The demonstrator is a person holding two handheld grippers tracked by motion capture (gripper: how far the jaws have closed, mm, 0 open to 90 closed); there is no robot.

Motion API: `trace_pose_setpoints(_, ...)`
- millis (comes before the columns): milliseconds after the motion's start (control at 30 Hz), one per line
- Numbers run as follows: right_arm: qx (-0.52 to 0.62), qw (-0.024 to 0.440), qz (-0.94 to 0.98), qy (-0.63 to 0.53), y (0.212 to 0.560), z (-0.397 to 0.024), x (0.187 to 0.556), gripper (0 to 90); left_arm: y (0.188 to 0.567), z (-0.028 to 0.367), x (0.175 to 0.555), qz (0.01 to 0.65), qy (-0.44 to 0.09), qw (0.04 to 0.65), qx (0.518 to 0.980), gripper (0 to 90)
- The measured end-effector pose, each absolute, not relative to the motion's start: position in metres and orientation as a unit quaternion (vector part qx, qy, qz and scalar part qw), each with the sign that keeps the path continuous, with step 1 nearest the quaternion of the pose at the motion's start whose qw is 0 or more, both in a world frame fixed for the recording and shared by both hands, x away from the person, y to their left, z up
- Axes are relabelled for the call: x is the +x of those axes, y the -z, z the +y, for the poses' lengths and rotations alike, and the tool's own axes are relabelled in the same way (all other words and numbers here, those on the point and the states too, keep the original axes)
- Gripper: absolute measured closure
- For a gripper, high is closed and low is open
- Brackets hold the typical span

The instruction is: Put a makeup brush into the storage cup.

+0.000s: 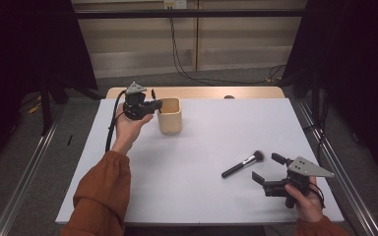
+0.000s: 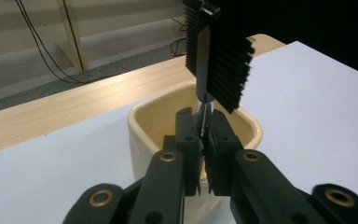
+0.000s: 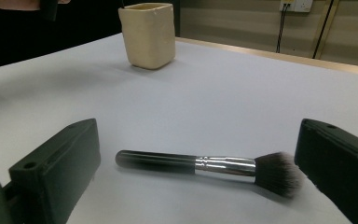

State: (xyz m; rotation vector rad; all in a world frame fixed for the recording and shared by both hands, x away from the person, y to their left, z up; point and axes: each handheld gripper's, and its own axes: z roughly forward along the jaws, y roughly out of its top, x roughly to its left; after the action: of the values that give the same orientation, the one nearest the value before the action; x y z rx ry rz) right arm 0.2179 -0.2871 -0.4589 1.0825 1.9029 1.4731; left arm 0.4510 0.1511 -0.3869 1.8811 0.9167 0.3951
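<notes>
While the left gripper (image 1: 153, 104) sits at the upper left of the high view, its jaws are clamped tight on the thin neck of a black comb-like brush (image 2: 219, 56), which stands upright with its toothed head above the jaws. In the left gripper view that brush hangs directly over the open mouth of the cream cup (image 2: 168, 122), so the likely step in hand is lowering it in, handle end first. Its long axis runs vertical, in line with the cup's opening, and a straight drop looks sufficient.

Lower right in the high view, the right gripper (image 1: 266, 169) rests on the white table (image 1: 202, 196) with its jaws wide apart and nothing between the pads. A makeup brush (image 1: 243, 163) lies flat just up and left of it. In the right gripper view its long axis runs across the frame, dark handle to the left and bristles to the right, lying crosswise between the two open jaws but a little beyond them. This hand is by far the nearer one, and a short advance would bring the jaws over the ferrule.
</notes>
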Motion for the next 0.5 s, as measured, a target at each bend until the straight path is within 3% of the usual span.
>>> trace_pose_setpoints(333,0.397,0.248,0.699,-0.541,0.4589,-0.2871,0.2178,0.1,0.3915,0.1512,0.4518,0.382,-0.154,0.483,0.772,84.9)
trace_pose_setpoints(500,0.395,0.248,0.700,-0.541,0.4589,-0.2870,0.2176,0.1,0.3935,0.1519,0.4529,0.393,-0.154,0.473,0.774,76.6)
